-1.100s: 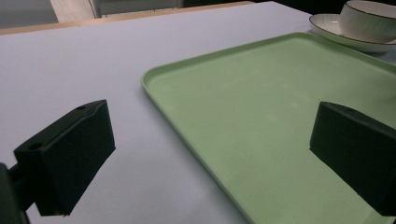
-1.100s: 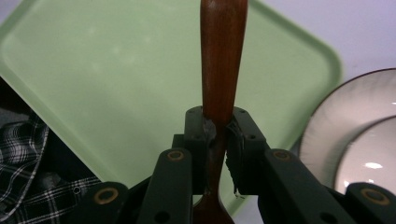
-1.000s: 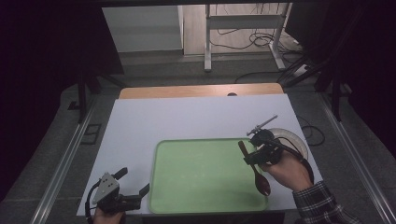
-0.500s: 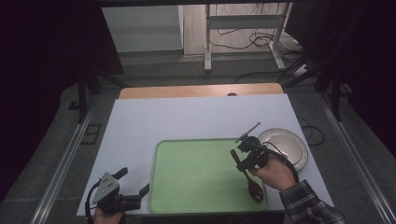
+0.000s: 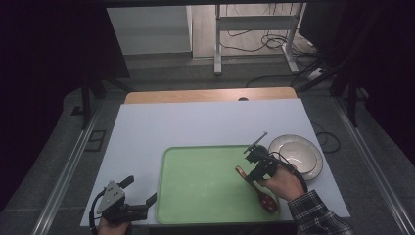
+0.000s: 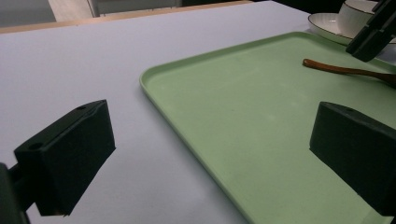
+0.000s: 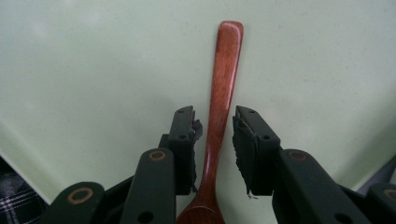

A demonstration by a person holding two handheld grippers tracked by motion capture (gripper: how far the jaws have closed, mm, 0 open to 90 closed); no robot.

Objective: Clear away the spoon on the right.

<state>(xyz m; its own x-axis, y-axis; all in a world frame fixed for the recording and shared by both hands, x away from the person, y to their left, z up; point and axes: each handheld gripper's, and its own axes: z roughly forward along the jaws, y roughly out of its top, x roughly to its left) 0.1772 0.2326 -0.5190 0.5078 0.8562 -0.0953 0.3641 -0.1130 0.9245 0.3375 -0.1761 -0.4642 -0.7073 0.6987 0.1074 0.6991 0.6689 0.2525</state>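
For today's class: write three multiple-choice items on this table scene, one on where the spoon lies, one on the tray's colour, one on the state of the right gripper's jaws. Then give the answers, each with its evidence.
1. Where does the spoon lie?
A. on the tray
B. in the bowl
C. on the bare table

2. What colour is the tray?
A. blue
B. green
C. red

3. How do the right gripper's jaws stand?
A. clamped on the bowl
B. parted, either side of the spoon's handle
C. shut with nothing between them

Answers:
1 A, the spoon rests on the tray's surface near its right edge.
2 B, the tray is pale green in all views.
3 B, they have just been opening, and the right gripper view shows gaps between pads and handle.
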